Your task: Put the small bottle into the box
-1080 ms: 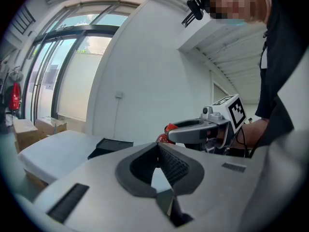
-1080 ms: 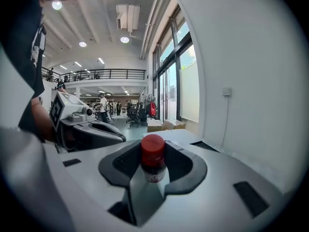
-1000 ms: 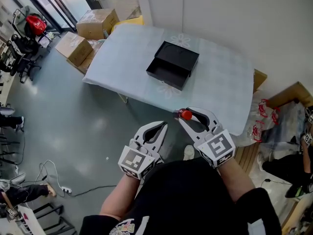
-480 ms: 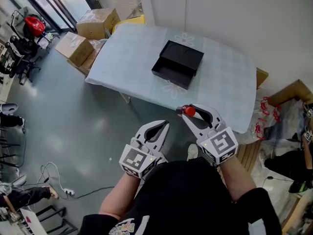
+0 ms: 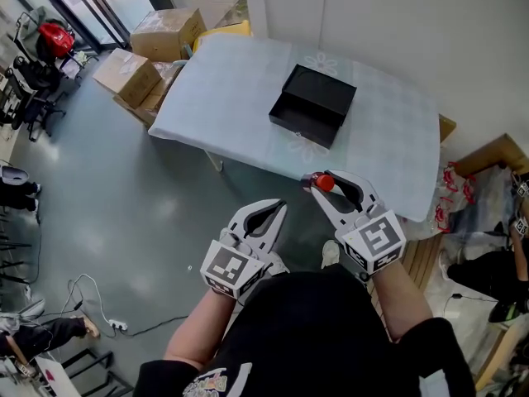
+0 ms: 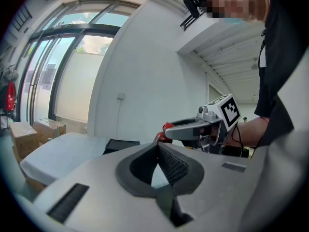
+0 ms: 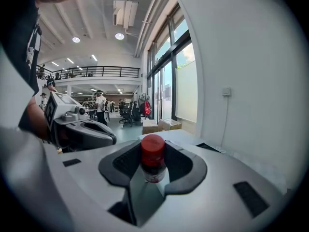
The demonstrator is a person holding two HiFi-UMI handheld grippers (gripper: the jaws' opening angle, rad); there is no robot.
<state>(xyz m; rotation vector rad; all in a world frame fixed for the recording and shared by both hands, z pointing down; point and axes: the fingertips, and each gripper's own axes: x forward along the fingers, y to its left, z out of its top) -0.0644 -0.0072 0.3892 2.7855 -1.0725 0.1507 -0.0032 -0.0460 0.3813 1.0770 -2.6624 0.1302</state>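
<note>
A small bottle [image 7: 153, 158] with a red cap [image 5: 325, 183] stands upright between the jaws of my right gripper [image 5: 329, 186], which is shut on it just short of the table's near edge. The black box [image 5: 312, 104] lies open on the pale table [image 5: 231, 98], well ahead of both grippers. My left gripper [image 5: 269, 214] hangs lower left over the grey floor, jaws shut with nothing between them. In the left gripper view the right gripper [image 6: 166, 132] shows with the red cap at its tip, and the box [image 6: 119, 144] lies beyond.
Cardboard boxes [image 5: 147, 52] are stacked at the table's left end. A white wall runs behind the table. Bags and a cardboard piece [image 5: 488, 168] lie at the right. Cables [image 5: 83, 300] trail on the grey floor at lower left. Office chairs [image 5: 25, 89] stand far left.
The table and box have drifted right and slightly down in the head view as I come nearer. Both grippers keep their pose, the right one still holding the bottle.
</note>
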